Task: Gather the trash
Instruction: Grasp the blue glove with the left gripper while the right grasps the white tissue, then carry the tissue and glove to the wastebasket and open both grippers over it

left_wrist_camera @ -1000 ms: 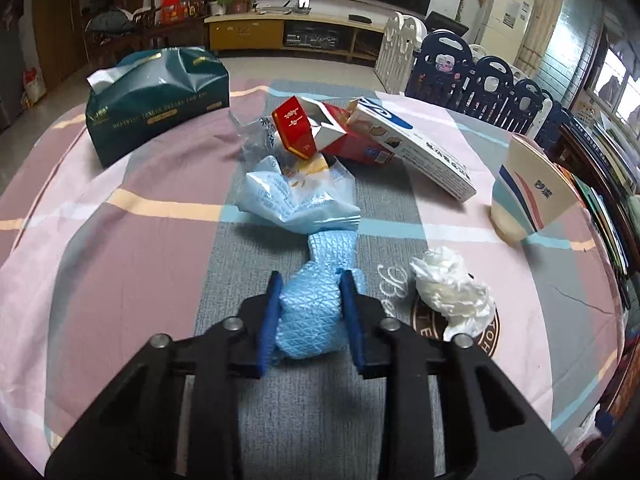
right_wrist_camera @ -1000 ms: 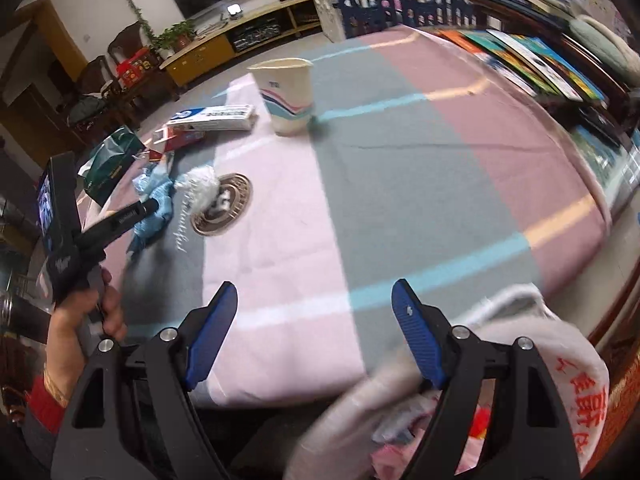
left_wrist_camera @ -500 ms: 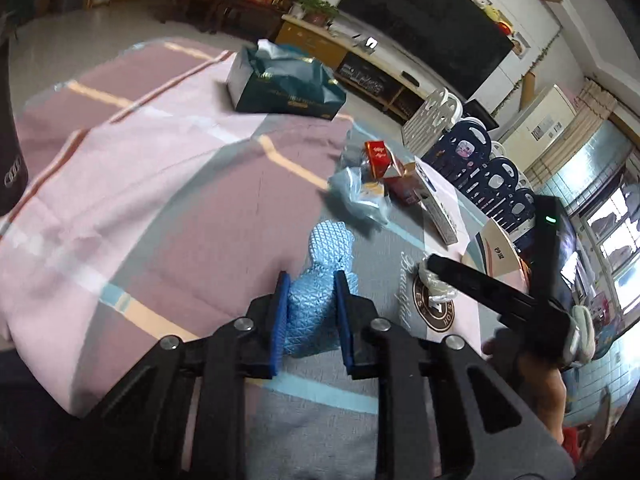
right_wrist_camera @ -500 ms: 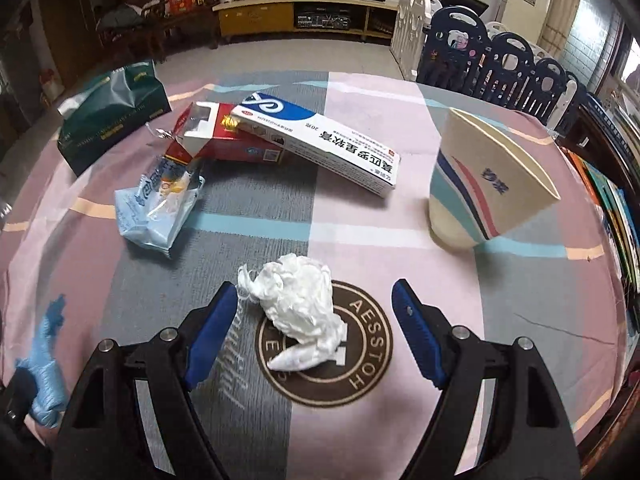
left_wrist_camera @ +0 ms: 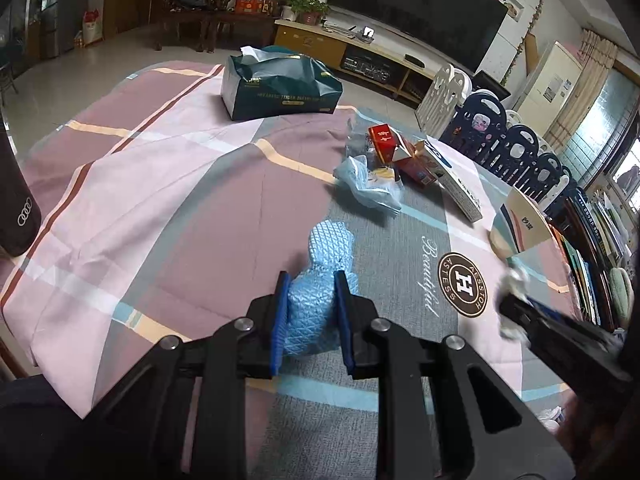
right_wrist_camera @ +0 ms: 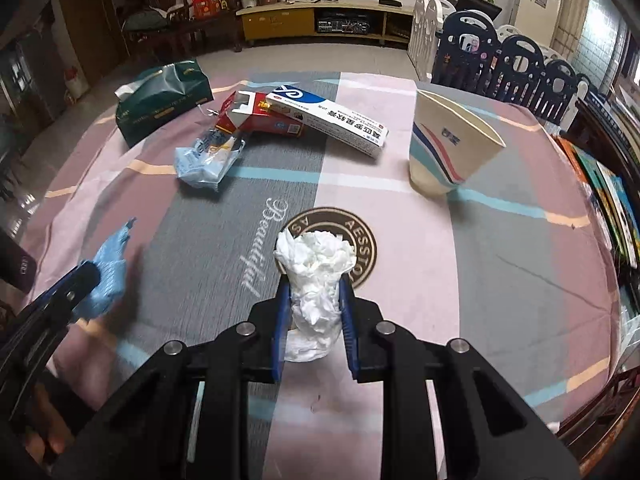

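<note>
Right wrist: paper cup (right_wrist_camera: 448, 152) tilted, interior unseen; tissue box (right_wrist_camera: 164, 96) open.

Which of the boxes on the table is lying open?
The red box, beside the long white and blue box: its end flap is lifted open. The white one looks shut, and the green tissue box only has tissue poking out.

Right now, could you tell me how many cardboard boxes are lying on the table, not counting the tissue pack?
2. The red carton lies open near the far side, and the long white-and-blue box leans on its right end. Others may be hidden beneath them.
</note>
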`<state>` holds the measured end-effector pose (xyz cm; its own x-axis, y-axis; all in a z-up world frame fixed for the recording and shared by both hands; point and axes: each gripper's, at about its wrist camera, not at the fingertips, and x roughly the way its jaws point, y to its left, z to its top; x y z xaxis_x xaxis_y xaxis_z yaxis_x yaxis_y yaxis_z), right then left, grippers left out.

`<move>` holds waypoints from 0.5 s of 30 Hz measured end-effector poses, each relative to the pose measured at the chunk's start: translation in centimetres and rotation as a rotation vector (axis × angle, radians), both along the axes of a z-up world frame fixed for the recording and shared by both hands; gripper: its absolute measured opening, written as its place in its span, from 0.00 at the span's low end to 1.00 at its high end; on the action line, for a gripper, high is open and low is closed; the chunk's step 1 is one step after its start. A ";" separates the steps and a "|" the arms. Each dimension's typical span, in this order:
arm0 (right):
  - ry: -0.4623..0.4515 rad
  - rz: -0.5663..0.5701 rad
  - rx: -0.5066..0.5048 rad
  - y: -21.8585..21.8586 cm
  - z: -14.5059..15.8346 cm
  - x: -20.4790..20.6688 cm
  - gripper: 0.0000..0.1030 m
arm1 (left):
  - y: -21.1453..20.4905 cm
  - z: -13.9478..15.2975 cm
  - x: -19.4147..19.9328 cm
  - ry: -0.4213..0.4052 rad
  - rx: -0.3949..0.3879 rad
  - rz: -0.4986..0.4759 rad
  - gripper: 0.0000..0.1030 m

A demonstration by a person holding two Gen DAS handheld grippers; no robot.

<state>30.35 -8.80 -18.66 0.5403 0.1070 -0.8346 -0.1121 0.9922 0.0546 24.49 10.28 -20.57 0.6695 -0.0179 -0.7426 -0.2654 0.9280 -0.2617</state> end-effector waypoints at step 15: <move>-0.120 -0.133 0.055 -7.2 4.4 -11.2 0.24 | -2.6 3.9 -3.7 -0.101 0.074 -0.026 0.22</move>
